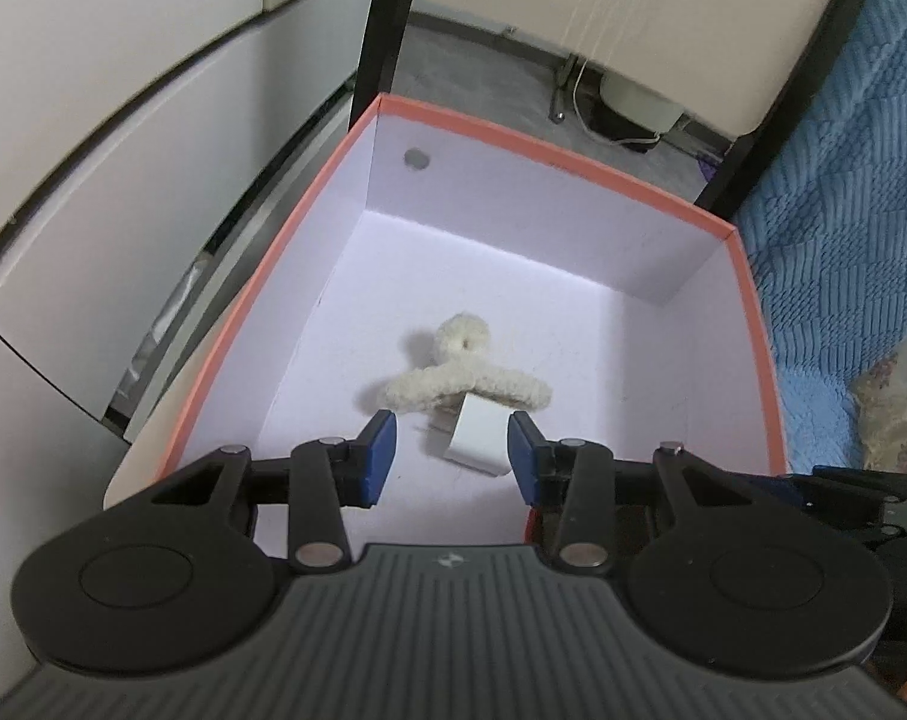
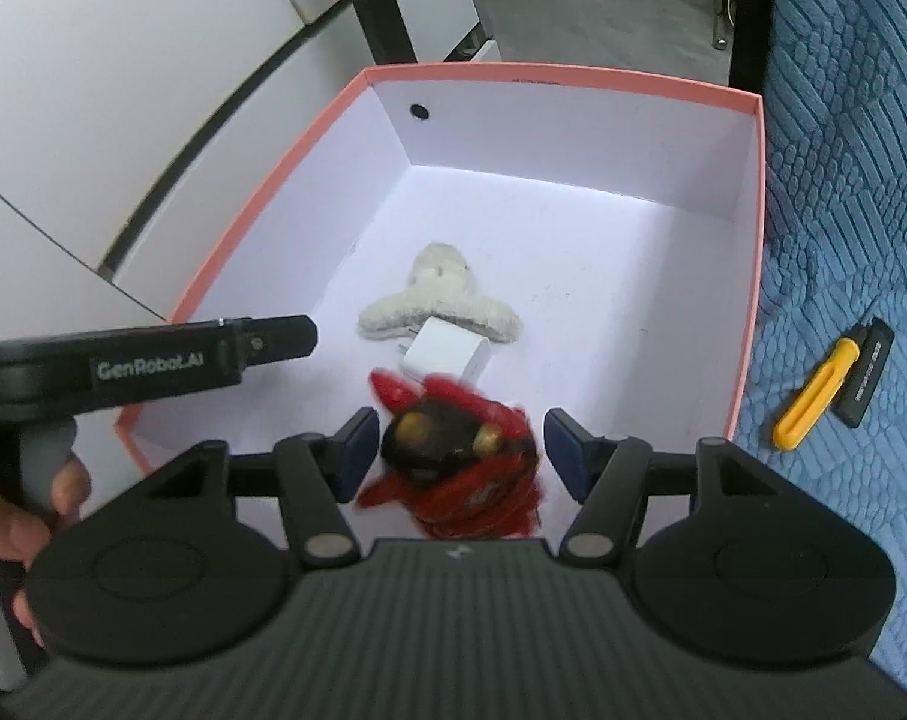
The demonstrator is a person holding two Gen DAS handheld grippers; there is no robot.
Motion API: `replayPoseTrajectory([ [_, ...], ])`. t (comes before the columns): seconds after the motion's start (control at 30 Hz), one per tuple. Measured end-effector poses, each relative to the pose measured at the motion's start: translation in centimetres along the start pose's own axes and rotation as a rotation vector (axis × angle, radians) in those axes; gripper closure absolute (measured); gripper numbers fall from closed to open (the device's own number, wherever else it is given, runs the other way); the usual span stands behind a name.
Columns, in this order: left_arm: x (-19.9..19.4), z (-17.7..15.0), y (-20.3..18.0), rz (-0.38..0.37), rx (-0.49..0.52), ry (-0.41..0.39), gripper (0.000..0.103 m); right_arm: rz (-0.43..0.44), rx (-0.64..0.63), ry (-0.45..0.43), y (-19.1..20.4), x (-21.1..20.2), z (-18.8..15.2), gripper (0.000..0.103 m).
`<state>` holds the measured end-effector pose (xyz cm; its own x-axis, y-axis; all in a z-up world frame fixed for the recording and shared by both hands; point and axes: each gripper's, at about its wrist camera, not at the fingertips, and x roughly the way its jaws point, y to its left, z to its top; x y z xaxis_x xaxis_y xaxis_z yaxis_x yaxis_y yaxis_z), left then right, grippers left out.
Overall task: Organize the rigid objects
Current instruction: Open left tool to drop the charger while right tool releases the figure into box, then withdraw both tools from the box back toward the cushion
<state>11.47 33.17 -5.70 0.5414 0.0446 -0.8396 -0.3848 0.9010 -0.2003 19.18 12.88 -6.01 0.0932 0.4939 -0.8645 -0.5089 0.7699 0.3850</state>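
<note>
Matt white-lined cardboard box (image 2: 747, 210); fuzzy fleece hair claw (image 1: 462, 381); smooth plastic charger (image 2: 444, 357); ribbed blue quilt (image 2: 843, 120).

A blue quilted bed cover (image 2: 843, 150) carries the pink-rimmed box (image 2: 747, 276), with a yellow clip (image 2: 810, 396) and a black bar (image 2: 867, 369) touching, just beside the box.

"GenRobot.AI" stands on the left gripper (image 2: 309, 336)
</note>
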Motion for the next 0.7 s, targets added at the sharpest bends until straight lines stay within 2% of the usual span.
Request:
replayPoseTrajectory([
  [0.23,-3.3,-0.6,-1.9,-0.014,0.016,-0.111,0.056,0.020,-0.021,-0.087,0.0,-2.8,-0.6,0.039],
  [0.43,-5.9,-1.6,-3.9,-0.040,0.035,-0.190,0.056,-0.016,-0.033,-0.192,-1.0,-6.1,-1.6,0.039],
  [0.7,-8.2,-3.7,-7.6,-0.097,0.064,-0.251,0.056,-0.066,-0.048,-0.298,-3.0,-10.2,-3.2,0.039],
])
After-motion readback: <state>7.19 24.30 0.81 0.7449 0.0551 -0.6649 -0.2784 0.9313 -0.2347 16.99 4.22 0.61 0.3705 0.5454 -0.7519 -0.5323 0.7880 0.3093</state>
